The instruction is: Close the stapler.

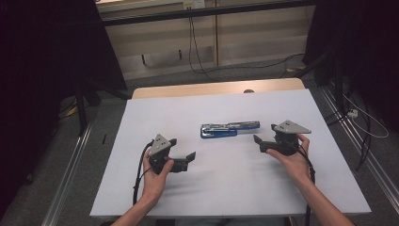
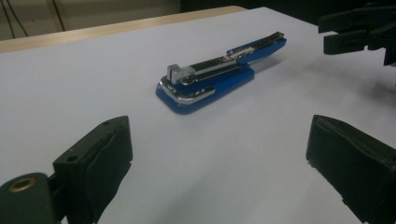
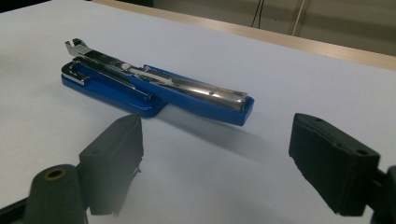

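Jaws of both the left gripper (image 1: 181, 155) and right gripper (image 1: 263, 139) gape wide, holding nothing, either side of the blue stapler (image 1: 229, 129) lying mid-table (image 1: 226, 188). Gripper views reveal its chrome top swung open; any lettering is unreadable. Left gripper view catches the right gripper's tips at its edge.

Stapler's (image 2: 219, 77) underside hidden, perhaps flat.

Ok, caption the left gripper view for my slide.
Left gripper, jaws open, faces a blue stapler lying opened out on the white table.
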Tool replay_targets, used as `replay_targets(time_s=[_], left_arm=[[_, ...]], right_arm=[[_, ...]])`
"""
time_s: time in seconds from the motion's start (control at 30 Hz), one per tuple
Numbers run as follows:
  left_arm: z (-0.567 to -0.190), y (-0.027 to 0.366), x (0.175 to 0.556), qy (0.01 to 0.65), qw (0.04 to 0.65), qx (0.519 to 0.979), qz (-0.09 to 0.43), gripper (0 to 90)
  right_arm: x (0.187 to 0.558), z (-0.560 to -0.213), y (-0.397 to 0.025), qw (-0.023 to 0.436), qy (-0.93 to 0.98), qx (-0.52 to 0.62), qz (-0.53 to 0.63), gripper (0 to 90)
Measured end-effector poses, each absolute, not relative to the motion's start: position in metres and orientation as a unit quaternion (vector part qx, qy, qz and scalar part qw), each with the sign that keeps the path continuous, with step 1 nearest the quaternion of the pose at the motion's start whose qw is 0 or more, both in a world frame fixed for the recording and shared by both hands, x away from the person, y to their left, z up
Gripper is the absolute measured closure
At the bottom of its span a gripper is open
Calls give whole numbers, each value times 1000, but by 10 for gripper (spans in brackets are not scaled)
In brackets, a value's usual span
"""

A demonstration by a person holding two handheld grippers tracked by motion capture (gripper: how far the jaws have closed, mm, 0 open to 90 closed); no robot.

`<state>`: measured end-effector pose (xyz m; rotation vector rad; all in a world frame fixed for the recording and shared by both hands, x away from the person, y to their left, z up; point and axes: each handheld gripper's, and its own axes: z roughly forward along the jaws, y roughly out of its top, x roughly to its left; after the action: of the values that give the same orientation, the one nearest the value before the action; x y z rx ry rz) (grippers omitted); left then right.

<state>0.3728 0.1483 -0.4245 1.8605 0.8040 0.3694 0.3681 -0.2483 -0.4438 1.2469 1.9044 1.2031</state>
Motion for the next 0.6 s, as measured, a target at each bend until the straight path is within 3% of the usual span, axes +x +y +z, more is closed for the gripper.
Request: replay_targets(time_s=[0.33,0.6], left_arm=[[-428,134,396,329,513,776,159,63],[-433,122,409,325,503,784,166,60]], right_arm=[[373,-449,-251,268,717,471,438,287],[383,-451,-250,263,728,462,433,487]])
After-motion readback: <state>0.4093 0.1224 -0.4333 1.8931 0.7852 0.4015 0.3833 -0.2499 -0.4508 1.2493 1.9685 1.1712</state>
